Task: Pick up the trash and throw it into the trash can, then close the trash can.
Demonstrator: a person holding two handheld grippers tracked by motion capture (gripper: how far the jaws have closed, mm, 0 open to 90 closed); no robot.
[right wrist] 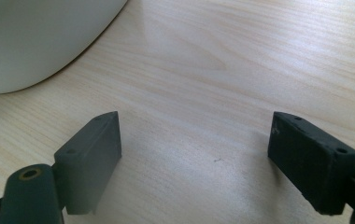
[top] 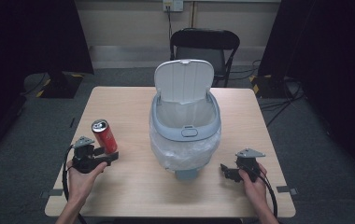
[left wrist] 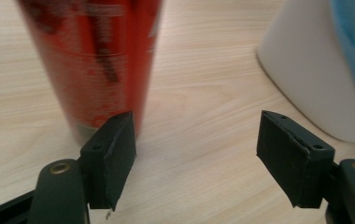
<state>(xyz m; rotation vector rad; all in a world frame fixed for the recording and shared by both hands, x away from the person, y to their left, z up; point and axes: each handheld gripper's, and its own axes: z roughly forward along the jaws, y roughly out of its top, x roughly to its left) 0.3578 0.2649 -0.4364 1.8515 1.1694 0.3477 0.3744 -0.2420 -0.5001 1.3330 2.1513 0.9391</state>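
A slim red metal can with a silver top is seen standing upright on the pale wood-grain worktop, left of a rounded grey bin. In the left gripper view, the can is found just beyond one black, block-shaped pad of the left hand-held gripper, whose jaws are spread wide with nothing clamped. The bin is lined with crinkled clear plastic, and its smooth white lid is raised. The right hand-held gripper is held open over bare wood, nothing being gripped.
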